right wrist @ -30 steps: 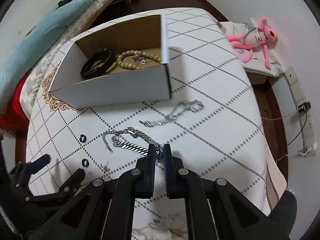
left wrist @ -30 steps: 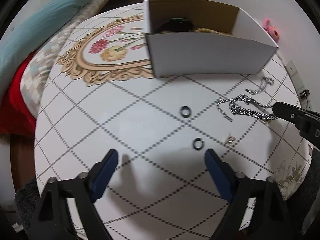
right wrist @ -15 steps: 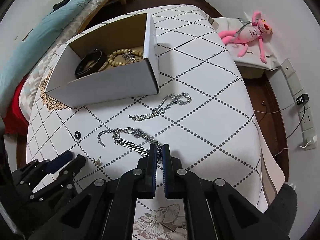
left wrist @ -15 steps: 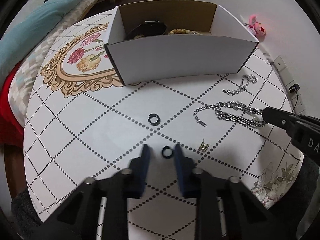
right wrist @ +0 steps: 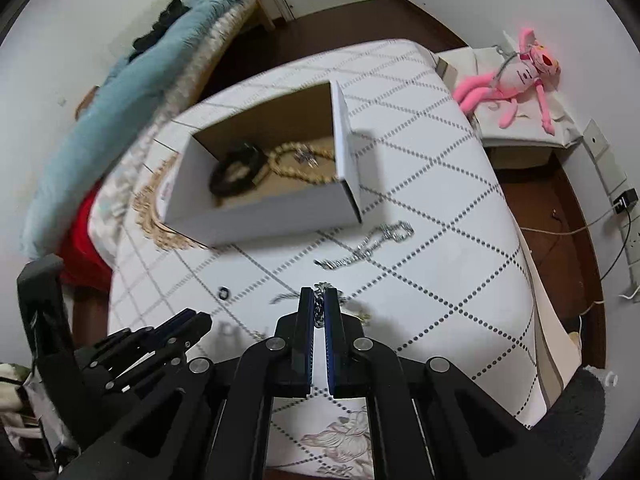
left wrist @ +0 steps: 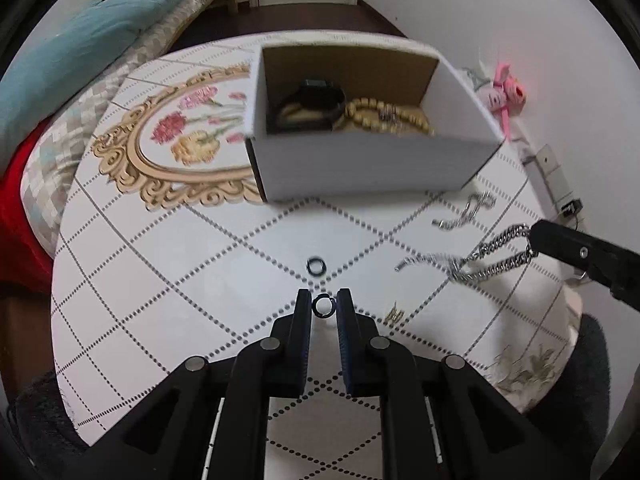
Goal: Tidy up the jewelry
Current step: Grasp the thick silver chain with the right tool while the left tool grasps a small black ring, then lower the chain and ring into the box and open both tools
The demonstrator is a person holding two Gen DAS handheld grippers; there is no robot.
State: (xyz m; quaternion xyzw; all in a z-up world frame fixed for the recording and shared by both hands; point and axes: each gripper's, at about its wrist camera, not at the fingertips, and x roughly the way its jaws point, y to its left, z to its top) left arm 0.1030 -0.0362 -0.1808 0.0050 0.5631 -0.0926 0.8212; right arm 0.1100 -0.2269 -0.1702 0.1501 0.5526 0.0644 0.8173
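The white worktop [left wrist: 168,280] with a dotted diamond pattern carries an open cardboard box [left wrist: 360,168], placed near its far part so both hands can reach it. The box already holds a black bracelet [left wrist: 316,98] and a beaded bracelet [left wrist: 384,118], so I judge it is the collecting place for the jewelry.

The right tool [right wrist: 319,300] is closed on a heavy silver chain [left wrist: 480,258]; the chain hangs from its tip in a loop and one end trails toward the worktop, probably because it is gripped at one point only. A second, thinner silver chain [right wrist: 372,242] lies on the worktop just beside the box corner, untouched.

The left tool [left wrist: 323,306] is narrow and pinches a small black ring [left wrist: 323,306] by its edges between the blue pads. Another black ring [left wrist: 315,267] lies just beyond it, and a little gold charm [left wrist: 394,314] lies near, to the right. These three pieces are not yet in the box.
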